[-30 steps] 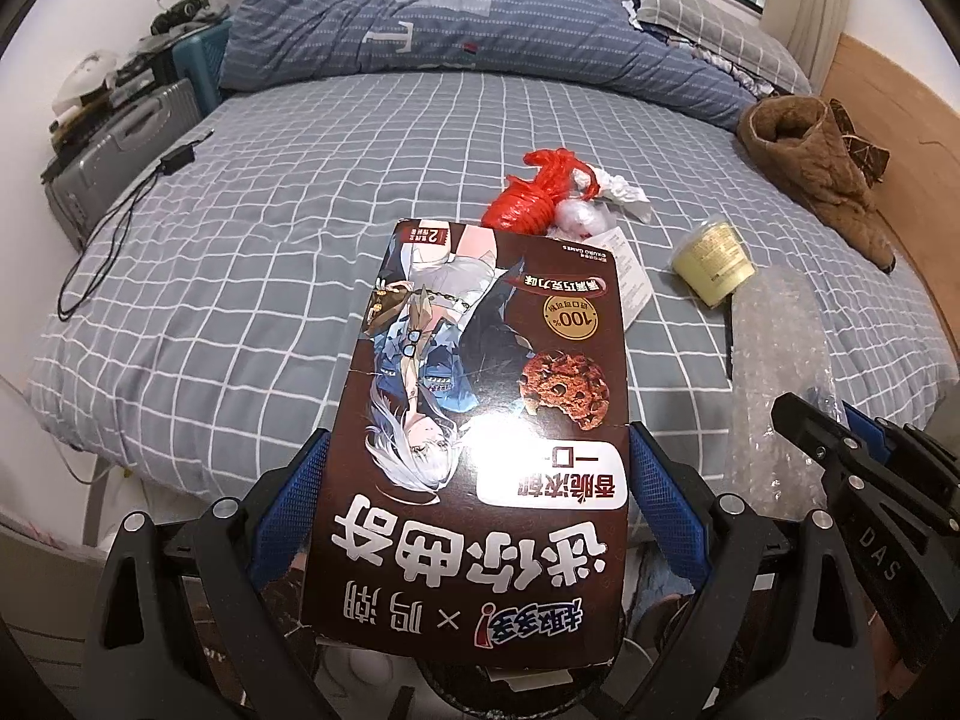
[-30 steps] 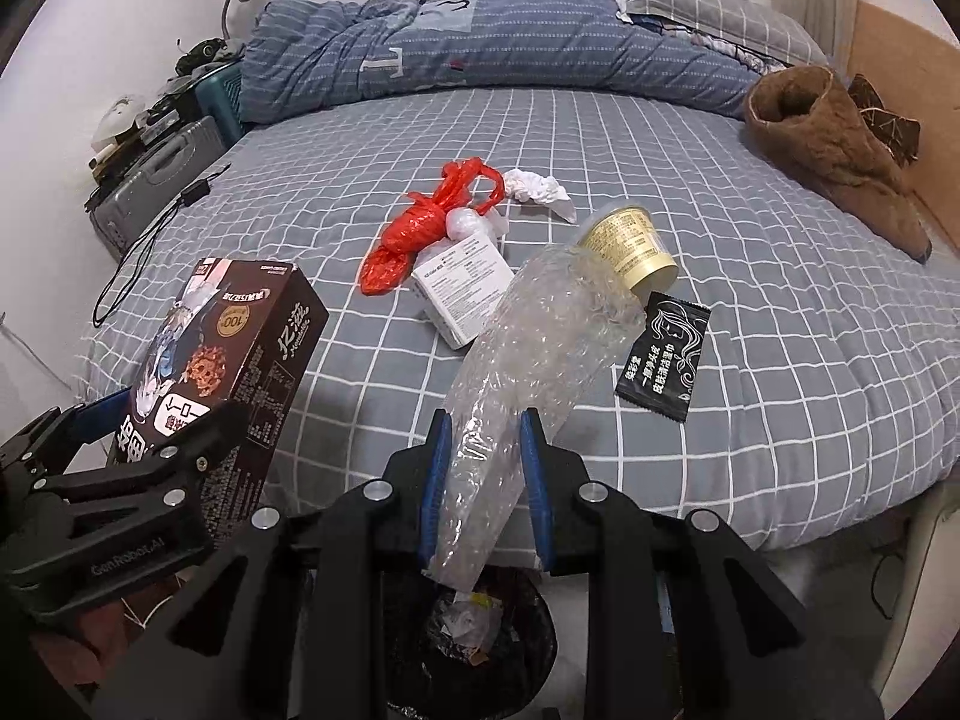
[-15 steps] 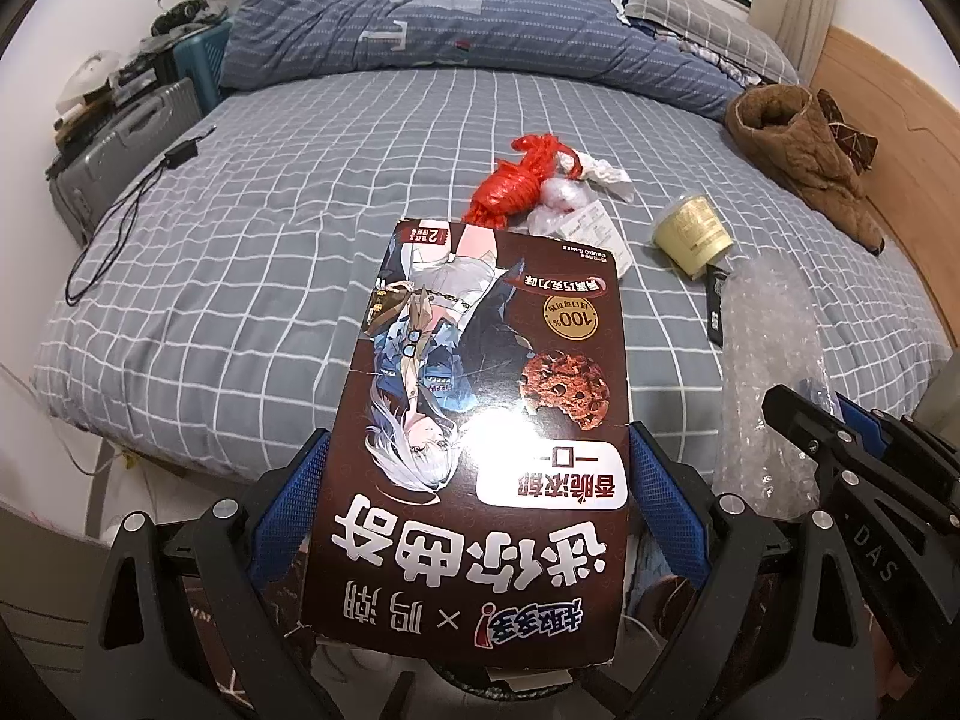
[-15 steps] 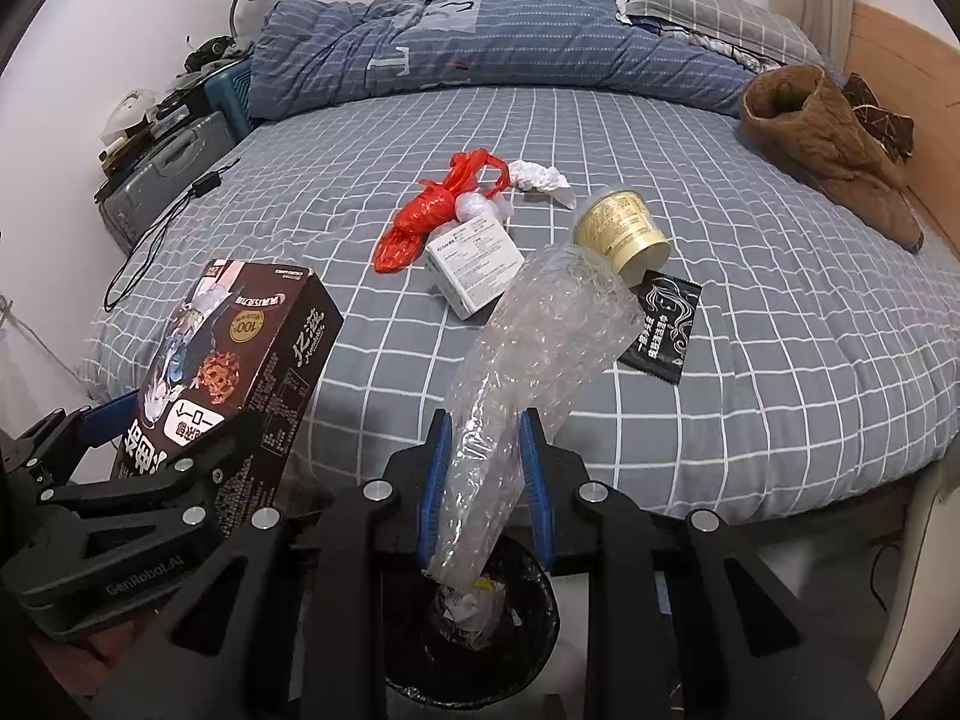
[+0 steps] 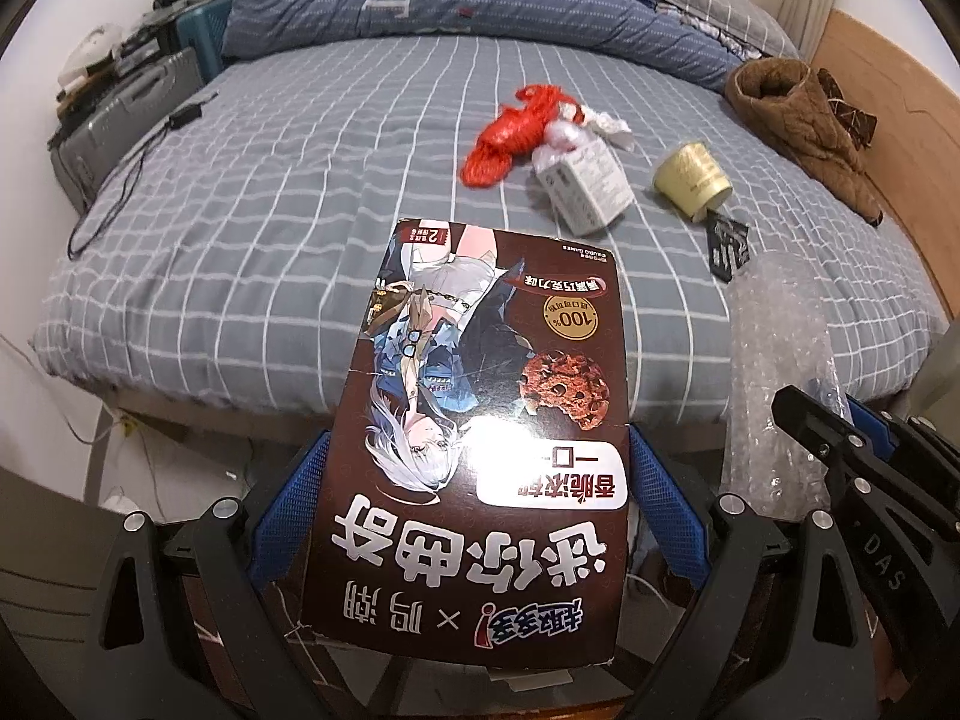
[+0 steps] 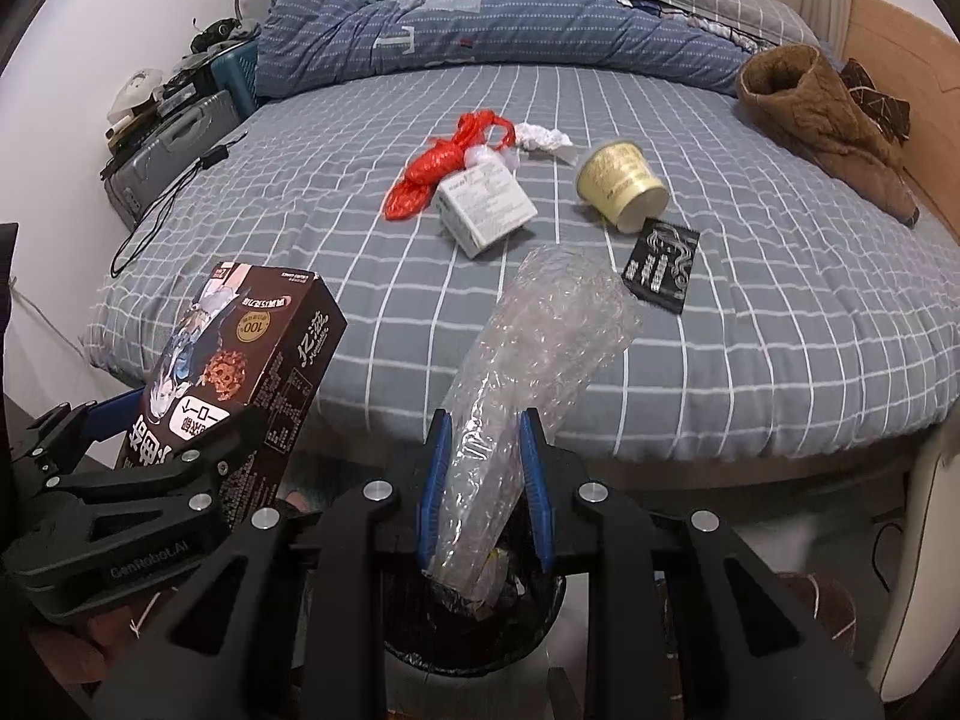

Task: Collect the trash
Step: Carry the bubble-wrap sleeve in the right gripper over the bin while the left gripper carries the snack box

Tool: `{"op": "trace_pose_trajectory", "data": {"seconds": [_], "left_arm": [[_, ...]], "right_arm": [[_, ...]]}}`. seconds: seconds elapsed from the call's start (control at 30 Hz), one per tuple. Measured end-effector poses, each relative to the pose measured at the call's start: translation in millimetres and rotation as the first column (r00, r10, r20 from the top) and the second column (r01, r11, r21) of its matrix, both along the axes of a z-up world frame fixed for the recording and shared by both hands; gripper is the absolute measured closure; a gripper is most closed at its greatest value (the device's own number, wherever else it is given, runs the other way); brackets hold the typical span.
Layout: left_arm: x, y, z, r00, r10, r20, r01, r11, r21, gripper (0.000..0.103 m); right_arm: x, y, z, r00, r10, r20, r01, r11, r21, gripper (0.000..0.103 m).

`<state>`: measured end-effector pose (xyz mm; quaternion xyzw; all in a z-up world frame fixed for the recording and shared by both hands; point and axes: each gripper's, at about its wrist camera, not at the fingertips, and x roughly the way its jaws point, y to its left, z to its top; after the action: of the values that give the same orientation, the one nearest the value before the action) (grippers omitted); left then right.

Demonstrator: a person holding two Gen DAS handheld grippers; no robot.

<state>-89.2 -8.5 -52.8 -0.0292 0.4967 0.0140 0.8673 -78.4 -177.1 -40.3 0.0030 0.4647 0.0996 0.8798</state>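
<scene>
Clamping a brown cookie box [image 5: 480, 450] by its sides, the left tongs [image 5: 480, 516] stand wide, pads pressed on the cardboard. To their right, the right tongs [image 6: 485, 495] are nearly together, squeezing a roll of bubble wrap [image 6: 528, 360] whose lower end hangs over a black bin [image 6: 474, 618]. Since a second ago both have drawn back off the bed [image 6: 660, 372], so the bin now shows fuller below. Red bag [image 6: 438, 165], white box [image 6: 483, 207], cup [image 6: 621, 183] and black sachet [image 6: 660, 267] lie on the bed.

Glossy cardboard cookie box [image 5: 480, 420], crinkly clear bubble wrap [image 6: 528, 360], soft checked cloth bedsheet [image 6: 720, 330]
</scene>
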Motion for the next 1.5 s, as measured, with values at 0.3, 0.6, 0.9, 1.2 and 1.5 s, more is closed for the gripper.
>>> {"op": "trace_pose_trajectory", "data": {"seconds": [0.3,0.6,0.9,1.2,1.5], "left_arm": [[-20,1,-24,0.999,-0.002,-0.041,0.001,1.0,-0.011,0.011],[-30,1,-54,0.996,-0.016,-0.085,0.016,1.0,-0.01,0.011],[-31,3,-95,0.989,-0.016,-0.145,0.016,1.0,0.003,0.011],[-24,7,-142,0.976,-0.006,-0.217,0.007,1.0,0.002,0.011],[-7,11,-193,0.955,-0.001,-0.297,-0.001,1.0,-0.006,0.011]], "right_arm": [[-22,4,-22,0.999,0.022,-0.037,-0.023,0.999,-0.026,0.08],[-36,14,-53,0.995,0.05,-0.09,-0.054,0.998,-0.043,0.08],[-37,20,-91,0.985,0.064,-0.159,-0.075,0.995,-0.062,0.08],[-34,27,-137,0.967,0.076,-0.242,-0.098,0.992,-0.078,0.08],[-20,30,-185,0.936,0.07,-0.345,-0.103,0.992,-0.078,0.08]]}}
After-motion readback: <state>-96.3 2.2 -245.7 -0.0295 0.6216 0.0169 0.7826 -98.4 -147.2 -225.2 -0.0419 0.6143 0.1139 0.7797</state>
